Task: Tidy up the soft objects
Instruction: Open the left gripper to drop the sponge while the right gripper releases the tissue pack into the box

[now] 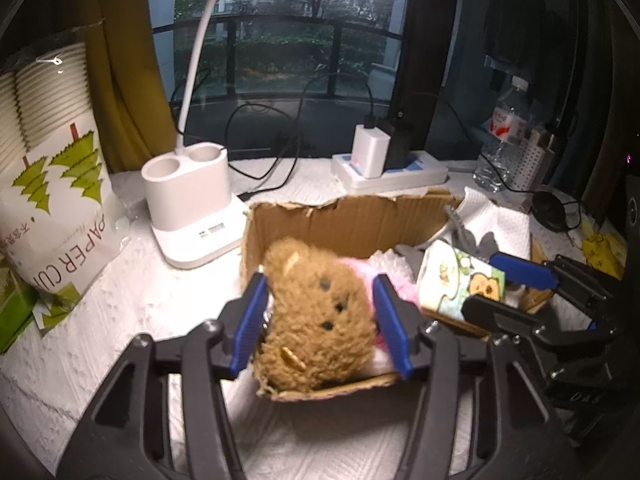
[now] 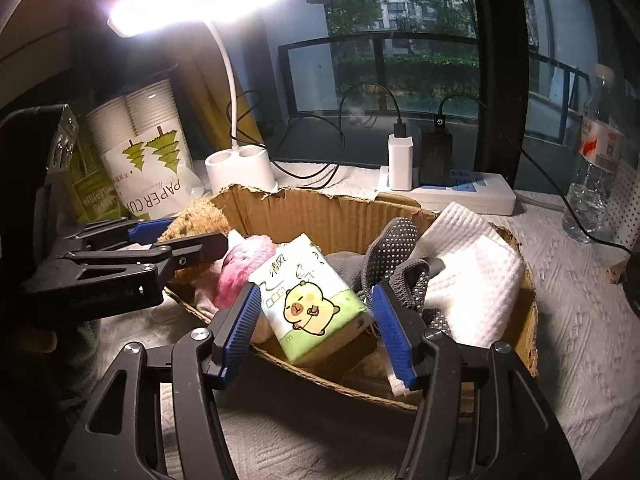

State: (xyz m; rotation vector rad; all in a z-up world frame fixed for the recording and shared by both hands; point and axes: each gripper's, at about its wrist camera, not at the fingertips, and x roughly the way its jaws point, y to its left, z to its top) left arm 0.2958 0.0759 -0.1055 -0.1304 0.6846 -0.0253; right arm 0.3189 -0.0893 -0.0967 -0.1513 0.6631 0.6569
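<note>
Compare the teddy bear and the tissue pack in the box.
The teddy bear is brown and fuzzy; the tissue pack is smooth, white and green, with a cartoon print. The bear sits at the cardboard box's left end between the left gripper's fingers; the pack lies tilted mid-box between the right gripper's. Both are soft and already in the box.

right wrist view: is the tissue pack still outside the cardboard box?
No. The tissue pack sits inside the cardboard box, between the right gripper fingers, beside the grey socks.
</note>
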